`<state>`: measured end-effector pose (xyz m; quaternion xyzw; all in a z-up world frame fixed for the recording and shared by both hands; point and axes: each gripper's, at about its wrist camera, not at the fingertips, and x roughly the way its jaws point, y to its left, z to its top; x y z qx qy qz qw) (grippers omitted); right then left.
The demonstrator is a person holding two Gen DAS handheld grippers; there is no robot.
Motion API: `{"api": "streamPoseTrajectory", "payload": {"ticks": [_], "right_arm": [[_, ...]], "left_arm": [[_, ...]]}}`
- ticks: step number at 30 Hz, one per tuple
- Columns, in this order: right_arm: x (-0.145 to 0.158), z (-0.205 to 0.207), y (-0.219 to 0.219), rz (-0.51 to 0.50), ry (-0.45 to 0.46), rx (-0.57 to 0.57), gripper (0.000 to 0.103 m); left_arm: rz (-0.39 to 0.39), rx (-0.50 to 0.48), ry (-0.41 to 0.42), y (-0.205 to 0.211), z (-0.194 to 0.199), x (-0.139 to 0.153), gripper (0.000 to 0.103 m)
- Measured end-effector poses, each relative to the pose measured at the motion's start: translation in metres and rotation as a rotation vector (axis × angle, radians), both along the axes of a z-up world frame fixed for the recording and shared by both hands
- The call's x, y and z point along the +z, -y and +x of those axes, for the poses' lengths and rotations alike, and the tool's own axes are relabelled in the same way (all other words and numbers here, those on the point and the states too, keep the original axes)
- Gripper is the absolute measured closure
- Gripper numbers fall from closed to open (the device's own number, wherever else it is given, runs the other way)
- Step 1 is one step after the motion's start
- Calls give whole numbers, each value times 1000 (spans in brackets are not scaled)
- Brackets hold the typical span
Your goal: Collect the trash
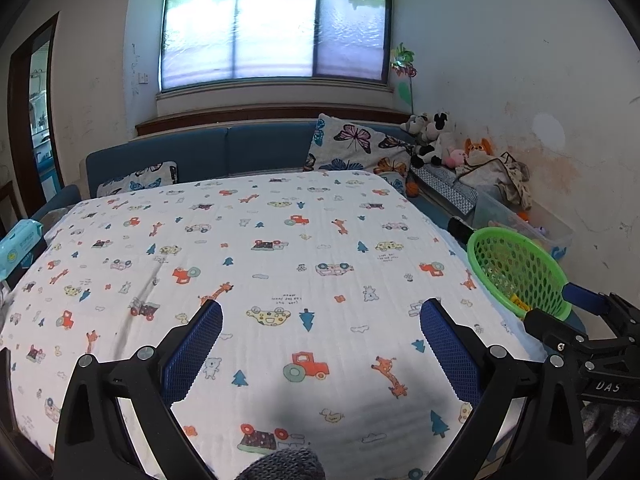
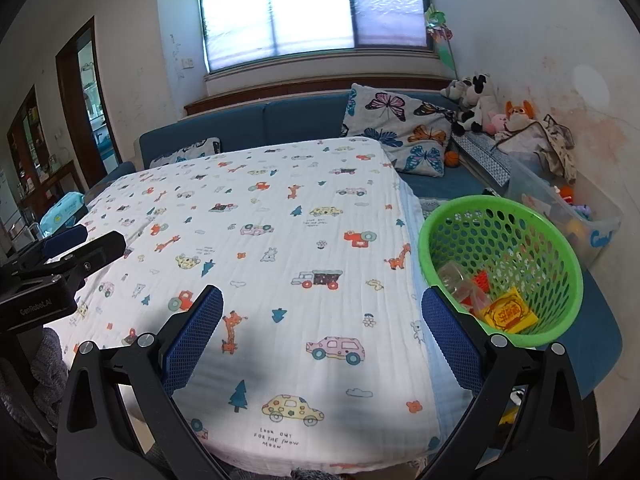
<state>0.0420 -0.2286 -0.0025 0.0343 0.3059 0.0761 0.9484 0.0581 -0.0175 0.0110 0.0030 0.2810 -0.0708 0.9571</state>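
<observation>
A green perforated basket (image 2: 460, 216) stands right of the cloth-covered table (image 2: 280, 240). It holds a yellow packet (image 2: 508, 314), a red wrapper (image 2: 482, 280) and clear plastic pieces (image 2: 454, 276). The basket also shows in the left wrist view (image 1: 516, 268). My right gripper (image 2: 322, 324) is open and empty over the table's near part, left of the basket. My left gripper (image 1: 320, 336) is open and empty over the table's near edge. I see no loose trash on the cloth.
A blue sofa (image 2: 304, 120) with butterfly pillows (image 2: 400, 128) lies behind the table. Plush toys (image 2: 476, 100) and a clear toy bin (image 2: 568, 208) sit at the right. A wipes pack (image 1: 20, 242) lies at the left edge.
</observation>
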Motion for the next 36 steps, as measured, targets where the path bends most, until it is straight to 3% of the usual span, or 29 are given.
{"api": "streamPoseTrajectory", "payload": {"ticks": [36], "right_arm": [[1, -4, -1, -2, 8, 14, 4]], "left_arm": [[-36, -23, 16, 0, -6, 1, 7]]}}
